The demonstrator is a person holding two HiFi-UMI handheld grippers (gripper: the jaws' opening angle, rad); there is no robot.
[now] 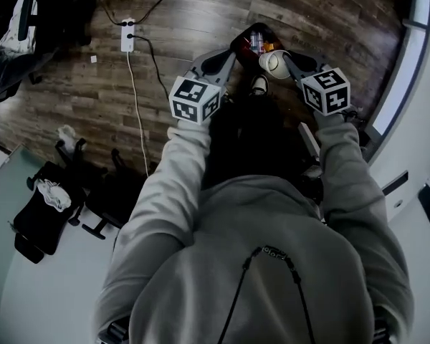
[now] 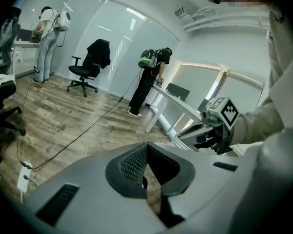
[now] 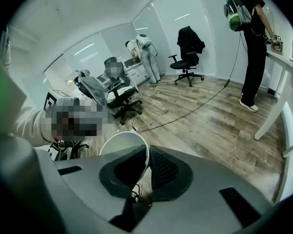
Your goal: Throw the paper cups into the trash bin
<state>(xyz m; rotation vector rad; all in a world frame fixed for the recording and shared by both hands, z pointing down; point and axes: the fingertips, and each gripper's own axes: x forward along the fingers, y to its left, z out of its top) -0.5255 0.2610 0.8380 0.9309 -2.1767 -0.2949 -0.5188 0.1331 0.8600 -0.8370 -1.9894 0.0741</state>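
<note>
A white paper cup (image 1: 274,63) hangs sideways in my right gripper (image 1: 281,58), whose jaws are shut on its rim. In the right gripper view the cup (image 3: 123,144) shows its open mouth, with the wall pinched between the pads (image 3: 161,167). Just beyond both grippers, a dark trash bin (image 1: 238,43) with a reddish rim stands on the wooden floor, with some litter inside. My left gripper (image 1: 231,50) hovers at the bin's left edge. Its jaws (image 2: 147,146) are shut and hold nothing. My right gripper (image 2: 205,130) also shows in the left gripper view.
A white power strip (image 1: 127,36) with cables lies on the floor to the left. Black office chairs (image 1: 50,206) stand at the lower left. A white desk (image 2: 180,112) and a standing person (image 2: 149,82) are off to one side; another person (image 2: 45,43) stands farther back.
</note>
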